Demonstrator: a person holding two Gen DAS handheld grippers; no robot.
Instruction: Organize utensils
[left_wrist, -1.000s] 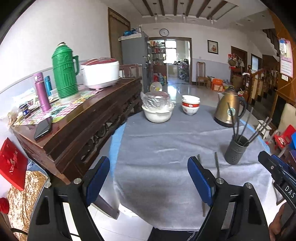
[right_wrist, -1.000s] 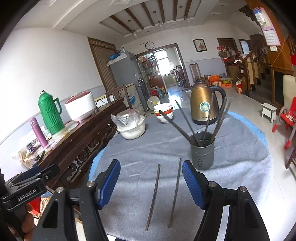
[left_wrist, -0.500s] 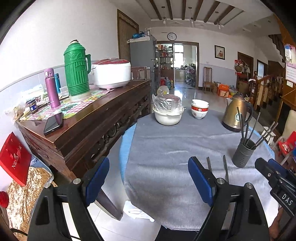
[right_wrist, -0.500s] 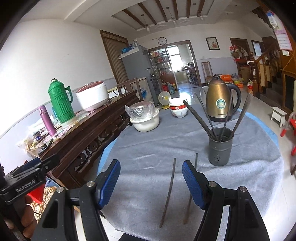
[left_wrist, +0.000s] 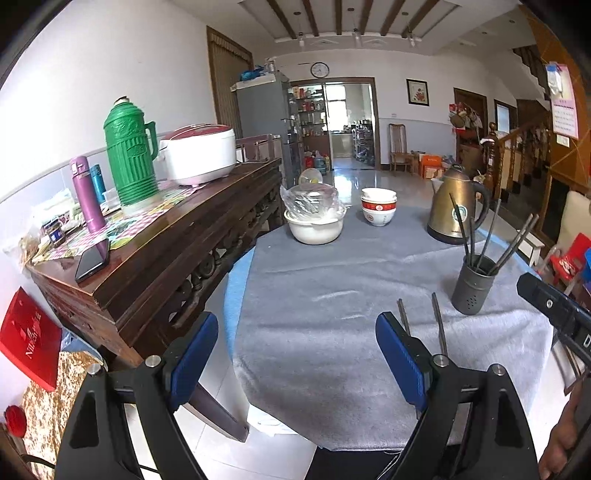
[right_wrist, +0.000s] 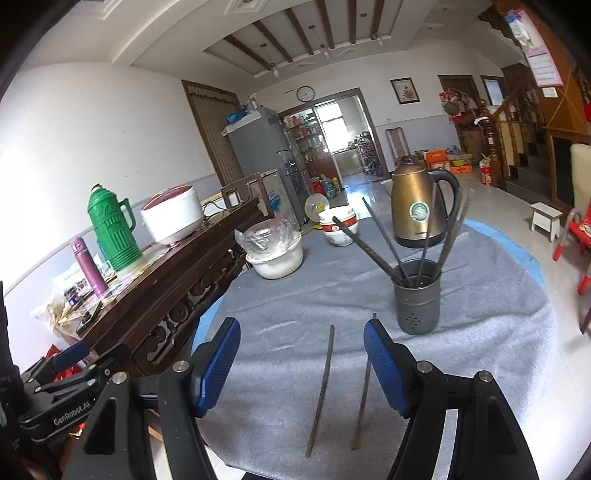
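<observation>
Two dark chopsticks lie side by side on the grey cloth near the table's front edge, the left chopstick (right_wrist: 320, 391) and the right chopstick (right_wrist: 364, 391); the left wrist view shows only their far ends (left_wrist: 437, 325). Beyond them a grey perforated holder (right_wrist: 417, 299) (left_wrist: 472, 284) stands with several chopsticks leaning in it. My right gripper (right_wrist: 301, 365) hovers open over the two loose chopsticks, touching neither. Held off the table's near left edge, my left gripper (left_wrist: 295, 354) is open and empty.
A bronze kettle (right_wrist: 417, 210), stacked red-and-white bowls (right_wrist: 338, 227) and a plastic-covered white bowl (right_wrist: 275, 251) stand at the far side of the round table (right_wrist: 517, 332). A dark wooden sideboard (left_wrist: 166, 243) with a green thermos (left_wrist: 129, 155) and rice cooker borders the left.
Both views have shifted: the table now sits further right in the left wrist view, and the loose chopsticks lie more to the right between my right gripper's fingers. Jaw openings look unchanged.
</observation>
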